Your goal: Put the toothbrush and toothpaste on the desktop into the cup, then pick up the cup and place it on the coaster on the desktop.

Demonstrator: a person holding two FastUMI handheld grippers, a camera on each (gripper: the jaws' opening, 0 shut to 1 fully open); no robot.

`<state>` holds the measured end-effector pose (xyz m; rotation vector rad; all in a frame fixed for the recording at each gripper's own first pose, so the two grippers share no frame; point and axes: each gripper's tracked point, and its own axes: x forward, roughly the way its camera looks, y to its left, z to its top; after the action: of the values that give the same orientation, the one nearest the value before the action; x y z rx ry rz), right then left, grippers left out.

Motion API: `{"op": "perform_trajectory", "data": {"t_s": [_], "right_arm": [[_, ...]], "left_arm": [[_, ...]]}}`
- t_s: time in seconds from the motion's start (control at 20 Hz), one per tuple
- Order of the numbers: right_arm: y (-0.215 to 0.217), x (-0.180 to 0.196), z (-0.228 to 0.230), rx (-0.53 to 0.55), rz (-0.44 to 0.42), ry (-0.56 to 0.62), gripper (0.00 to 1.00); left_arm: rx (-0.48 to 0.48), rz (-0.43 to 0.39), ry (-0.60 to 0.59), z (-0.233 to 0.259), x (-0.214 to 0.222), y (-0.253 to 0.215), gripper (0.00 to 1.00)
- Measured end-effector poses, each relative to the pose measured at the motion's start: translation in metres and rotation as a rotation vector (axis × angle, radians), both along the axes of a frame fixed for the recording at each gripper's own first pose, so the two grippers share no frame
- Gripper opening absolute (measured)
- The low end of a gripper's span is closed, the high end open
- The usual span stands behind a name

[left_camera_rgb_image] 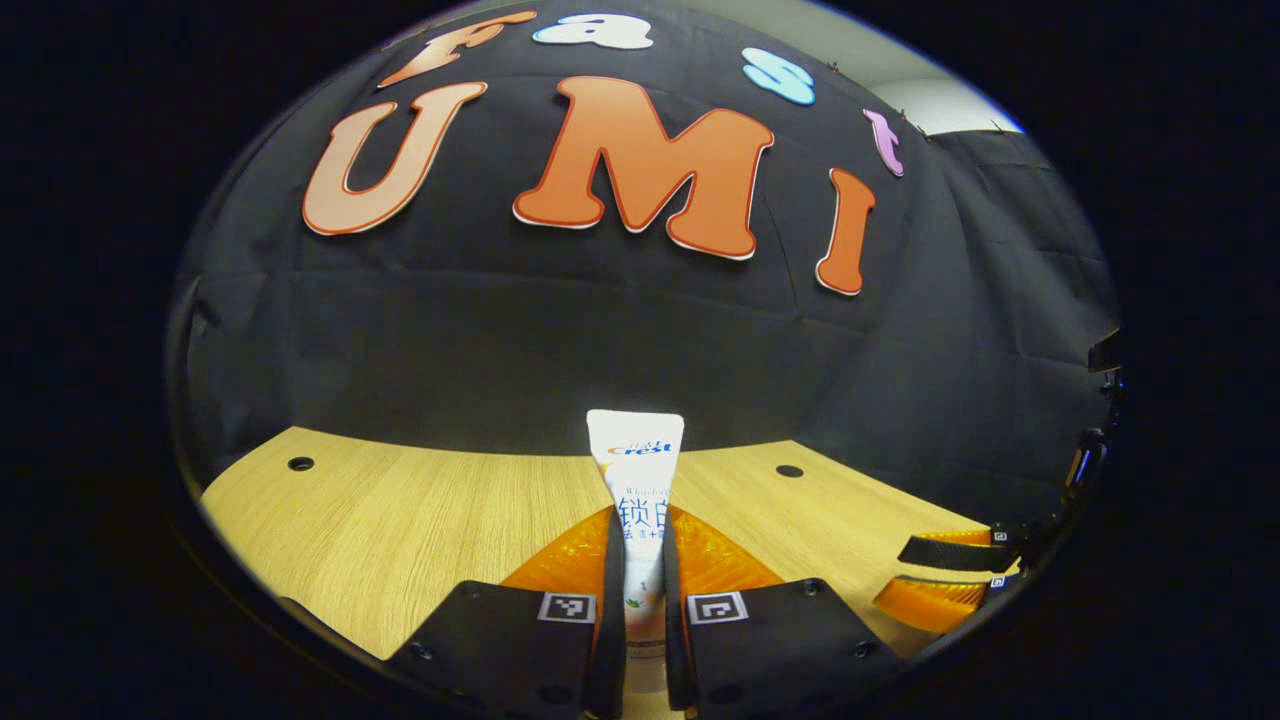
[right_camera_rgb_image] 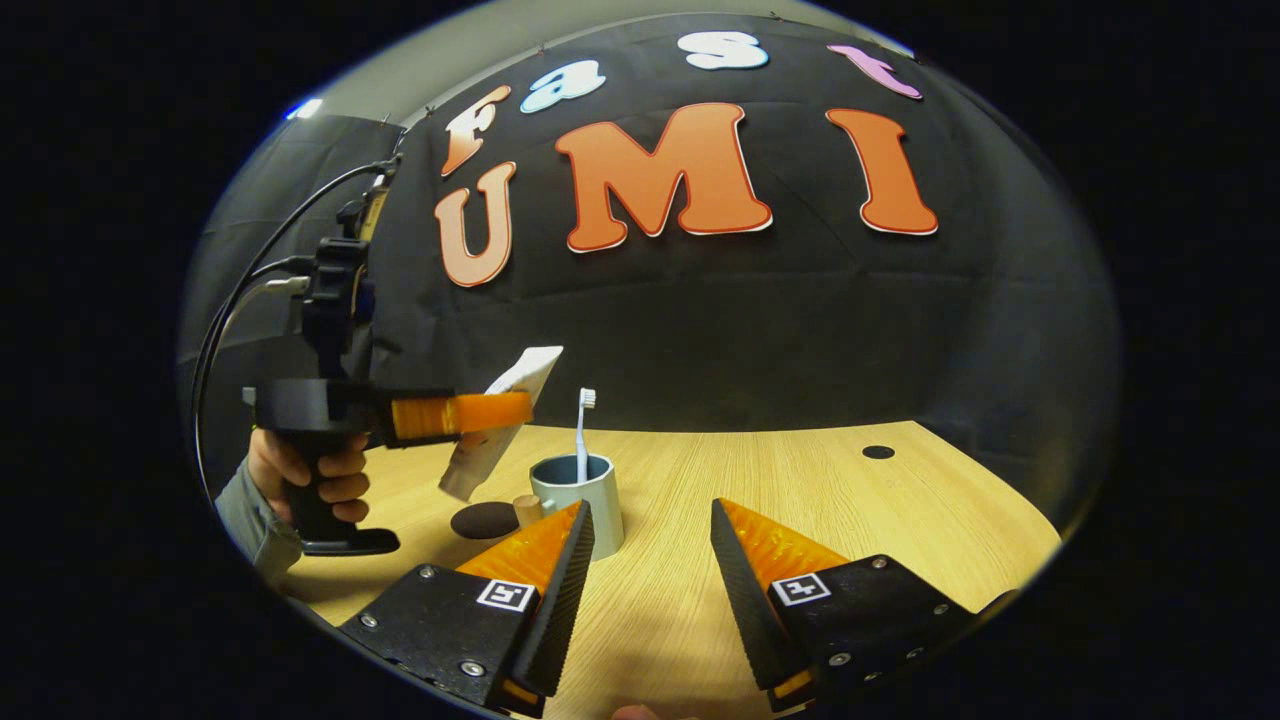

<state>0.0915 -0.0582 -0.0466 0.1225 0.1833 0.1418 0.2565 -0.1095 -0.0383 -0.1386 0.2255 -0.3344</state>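
Left gripper (left_camera_rgb_image: pixel 643 530): jaws narrow, both orange fingers (left_camera_rgb_image: pixel 570 555) pressed on the white toothpaste (left_camera_rgb_image: pixel 640 470), which stands up between them, crimped end uppermost. In the right gripper view the same gripper (right_camera_rgb_image: pixel 460 413) hangs above the desk, held by a hand (right_camera_rgb_image: pixel 310 470) on a black grip, cables running up from its top; the toothpaste (right_camera_rgb_image: pixel 500 415) is tilted, cap end down, lifted off the desk just left of the cup.

Right gripper (right_camera_rgb_image: pixel 650 530): jaws wide apart, nothing between them, low over the desk (right_camera_rgb_image: pixel 800 480). It shows at the right edge of the left gripper view (left_camera_rgb_image: pixel 950 575).

Cup (right_camera_rgb_image: pixel 585 500): pale grey-green, upright on the desk, just beyond the right gripper's left finger (right_camera_rgb_image: pixel 545 550). Toothbrush (right_camera_rgb_image: pixel 582 435): white, standing in the cup, bristles up.

Coaster (right_camera_rgb_image: pixel 485 520): dark round disc, flat on the desk, left of the cup and near it. A small tan stub (right_camera_rgb_image: pixel 526 508) sits between coaster and cup; whether it belongs to the cup I cannot tell.

Desk: light wood, dark round holes (right_camera_rgb_image: pixel 878 452) near the rear edge.
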Motion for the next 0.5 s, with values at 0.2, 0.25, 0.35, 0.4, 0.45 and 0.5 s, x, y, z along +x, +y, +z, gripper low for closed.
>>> {"op": "perform_trajectory", "data": {"t_s": [0.2, 0.25, 0.35, 0.4, 0.45, 0.5], "right_arm": [[-0.002, -0.006, -0.002, -0.026, 0.004, 0.002, 0.71], [-0.002, -0.005, 0.000, -0.029, 0.004, 0.000, 0.71], [-0.002, -0.006, -0.002, -0.025, 0.003, -0.003, 0.72], [-0.002, -0.006, -0.003, -0.023, 0.002, 0.001, 0.72], [-0.003, -0.006, -0.006, -0.022, -0.002, 0.010, 0.71], [-0.003, -0.006, -0.007, -0.021, -0.006, 0.018, 0.71]], "left_arm": [[-0.052, -0.009, -0.066, 0.012, 0.015, -0.008, 0.19], [-0.060, -0.007, -0.077, 0.013, 0.018, -0.009, 0.19], [-0.086, -0.002, -0.098, 0.012, 0.025, -0.011, 0.19], [-0.100, 0.002, -0.107, 0.011, 0.031, -0.011, 0.19], [-0.115, 0.001, -0.112, 0.010, 0.034, -0.013, 0.19], [-0.129, 0.001, -0.116, 0.008, 0.036, -0.013, 0.19]]}}
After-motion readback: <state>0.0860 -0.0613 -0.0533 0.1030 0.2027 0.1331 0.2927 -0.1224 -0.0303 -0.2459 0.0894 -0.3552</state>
